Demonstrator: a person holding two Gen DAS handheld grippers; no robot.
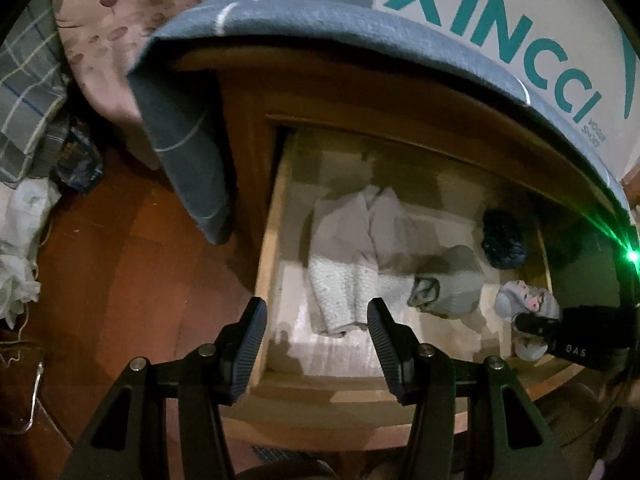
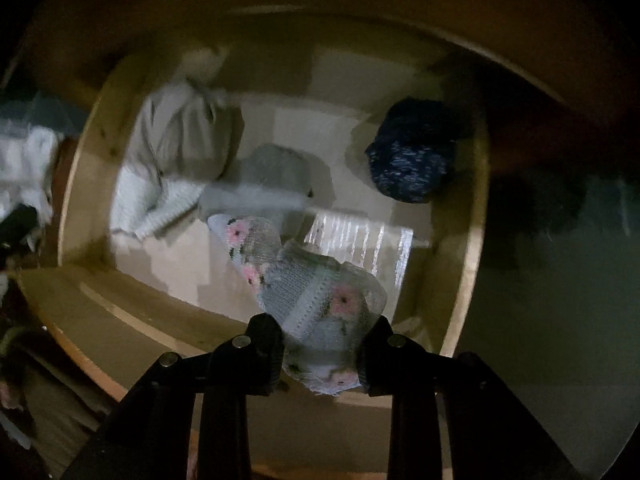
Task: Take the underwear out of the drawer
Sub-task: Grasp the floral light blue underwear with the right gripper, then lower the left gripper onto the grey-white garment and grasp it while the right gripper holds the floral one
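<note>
The right gripper [image 2: 322,354] has its jaws clamped on the floral underwear [image 2: 316,300], hanging over the drawer [image 2: 468,240] near its front edge. It is not yet clear of the drawer; the left gripper [image 1: 316,336] hovers with jaws apart, empty.

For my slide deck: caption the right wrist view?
Right gripper shut on floral underwear above the open wooden drawer.

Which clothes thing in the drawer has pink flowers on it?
The pale blue flowered piece clamped in the right gripper. The others lying in the drawer are plain white, grey, or dark blue.
</note>
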